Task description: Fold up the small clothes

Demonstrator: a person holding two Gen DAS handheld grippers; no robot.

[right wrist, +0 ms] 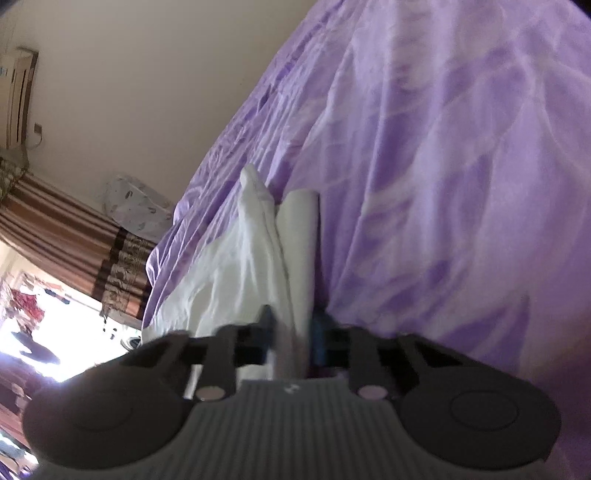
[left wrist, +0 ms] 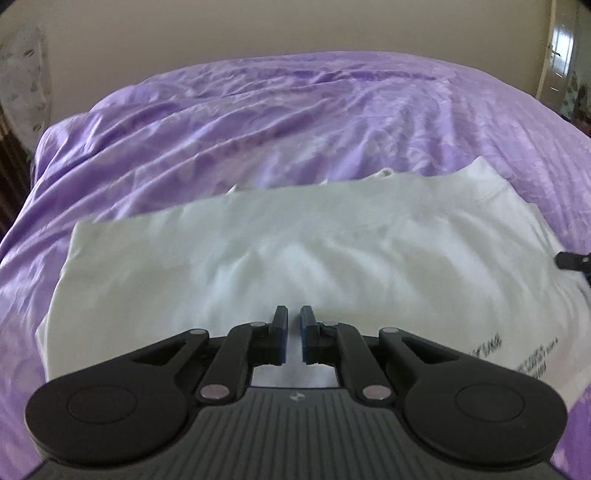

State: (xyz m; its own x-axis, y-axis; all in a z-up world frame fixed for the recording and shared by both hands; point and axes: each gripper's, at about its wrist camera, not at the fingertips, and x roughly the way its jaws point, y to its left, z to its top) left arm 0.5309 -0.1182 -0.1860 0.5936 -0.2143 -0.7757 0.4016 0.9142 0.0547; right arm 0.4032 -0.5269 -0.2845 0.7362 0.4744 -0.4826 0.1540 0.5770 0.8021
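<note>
Nearest the left wrist camera, the left gripper point(left wrist: 294, 334) has its two blue-padded black fingers point(left wrist: 282, 332) drawn narrow, a thin slit between them and nothing caught there; it hangs above the near half of the one white cotton garment point(left wrist: 295, 251). That garment lies spread flat on the single crinkled purple bedsheet point(left wrist: 280, 122), its left edge straight, its far edge stepped with a small loop poking out, and blurred black printed lettering near its right corner. Only a tip of the right gripper point(right wrist: 293, 332) shows at the left view's right border. In its own view, blurred, its two fingers are pinched on a bunched fold of the white cloth, which rises between them as a ridge. Open purple sheet lies beyond the garment's far edge and to both sides. One plain cream wall point(left wrist: 295, 29) backs the bed; one striped brown curtain point(right wrist: 74, 243) hangs beside a bright window.
</note>
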